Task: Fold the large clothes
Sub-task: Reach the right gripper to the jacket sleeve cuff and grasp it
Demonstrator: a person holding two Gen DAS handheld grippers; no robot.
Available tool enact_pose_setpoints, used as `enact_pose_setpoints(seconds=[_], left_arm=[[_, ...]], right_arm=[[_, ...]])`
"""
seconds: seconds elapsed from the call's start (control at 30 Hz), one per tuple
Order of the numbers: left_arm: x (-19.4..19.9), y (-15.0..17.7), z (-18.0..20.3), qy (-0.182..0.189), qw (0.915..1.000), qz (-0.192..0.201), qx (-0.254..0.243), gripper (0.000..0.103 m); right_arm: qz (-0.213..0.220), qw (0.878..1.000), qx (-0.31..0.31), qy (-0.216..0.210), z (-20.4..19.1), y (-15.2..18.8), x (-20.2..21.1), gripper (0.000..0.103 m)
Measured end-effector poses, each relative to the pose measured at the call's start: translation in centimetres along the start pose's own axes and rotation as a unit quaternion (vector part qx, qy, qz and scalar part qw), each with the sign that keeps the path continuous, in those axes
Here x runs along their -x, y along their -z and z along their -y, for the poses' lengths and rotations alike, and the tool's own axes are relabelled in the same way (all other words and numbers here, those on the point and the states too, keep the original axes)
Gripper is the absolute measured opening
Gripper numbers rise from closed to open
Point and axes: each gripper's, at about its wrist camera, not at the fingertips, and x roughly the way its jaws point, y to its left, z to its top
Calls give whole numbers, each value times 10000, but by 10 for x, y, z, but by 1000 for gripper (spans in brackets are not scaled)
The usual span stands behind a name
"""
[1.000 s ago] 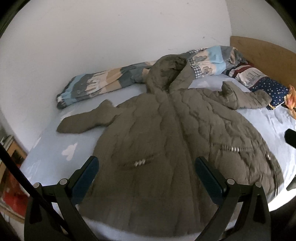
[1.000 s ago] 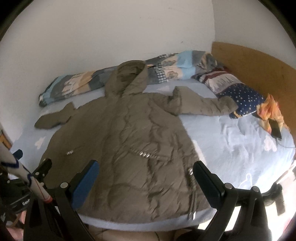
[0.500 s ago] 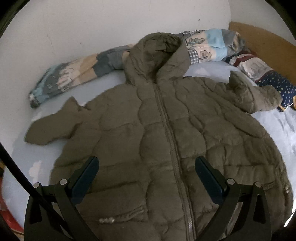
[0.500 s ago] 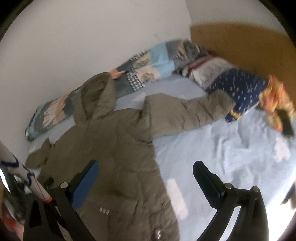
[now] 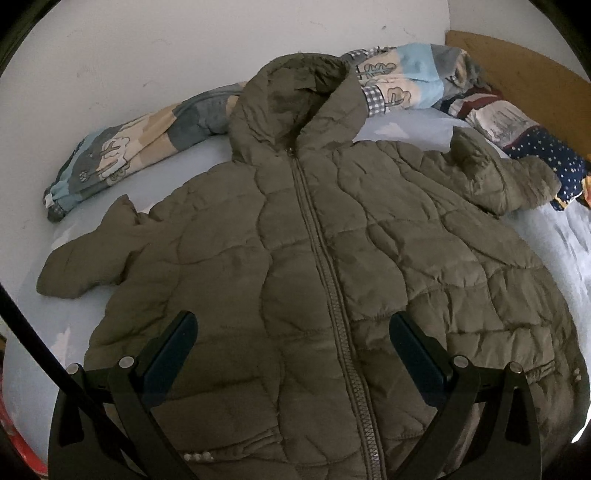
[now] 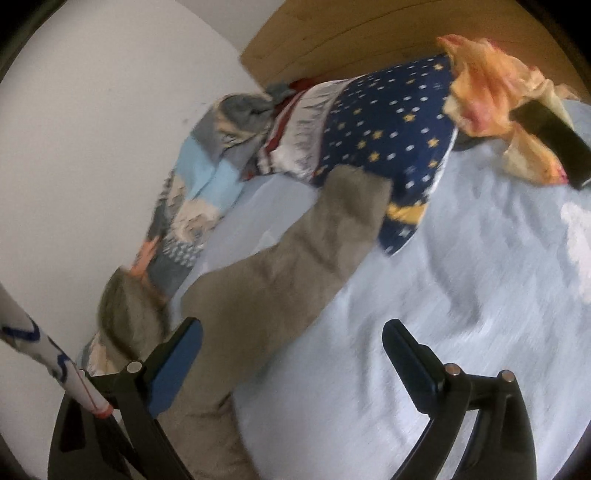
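An olive quilted hooded jacket [image 5: 317,258] lies front-up and zipped on a pale blue bed, hood toward the wall, both sleeves spread out. My left gripper [image 5: 291,332] hovers open over the jacket's lower front, straddling the zipper, with nothing held. In the right wrist view the jacket's right sleeve [image 6: 295,254] runs diagonally toward a star-patterned pillow. My right gripper [image 6: 291,339] is open above the bed, its left finger over the sleeve's base and its right finger over bare sheet. That view is blurred by motion.
A rolled patchwork blanket [image 5: 147,147] lies along the white wall behind the hood. A navy star pillow [image 6: 388,122] and an orange cloth [image 6: 495,96] with a dark object sit by the wooden headboard [image 6: 369,29]. Bare blue sheet [image 6: 461,277] spreads right of the sleeve.
Both grippers have moved in over the bed. The left closed in on the jacket's front. The right swung rightward toward the right sleeve and pillows. Both stayed open.
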Motion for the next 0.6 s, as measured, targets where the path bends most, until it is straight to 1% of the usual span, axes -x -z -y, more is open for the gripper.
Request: enact_pose_setpoints(seconds=[0.1,0.2,0.27,0.33,0.4,0.53,0.6], left_arm=[[-3,0,-1,39,9999,-67,71,103],[-8,-1,-4,101,9996,-166,195,103],[-12,0,-6,148,9992,-233,275,103],[-14,0,-5,164,9990,-276,305,103],[-15,1,-5,156,9991,-277,289,103],[-16,1,-3,129,9994,-254,218,103],[-17,2,-2,114,9994,-263,194,103]], right_arm=[[82,9997,-209,123,13,-11,-6,101],[137,9994,-244,225,21,-17,-11,101],[178,9987,-457,154,27,-16,-15,101],[105,9976,-671,135,33,-15,-20,101],[72,9965,-837,-4,37,-15,-23,101],[21,9962,-863,-145,38,-27,-28,101],[-200,9954,-916,-202,41,-36,-39,101]])
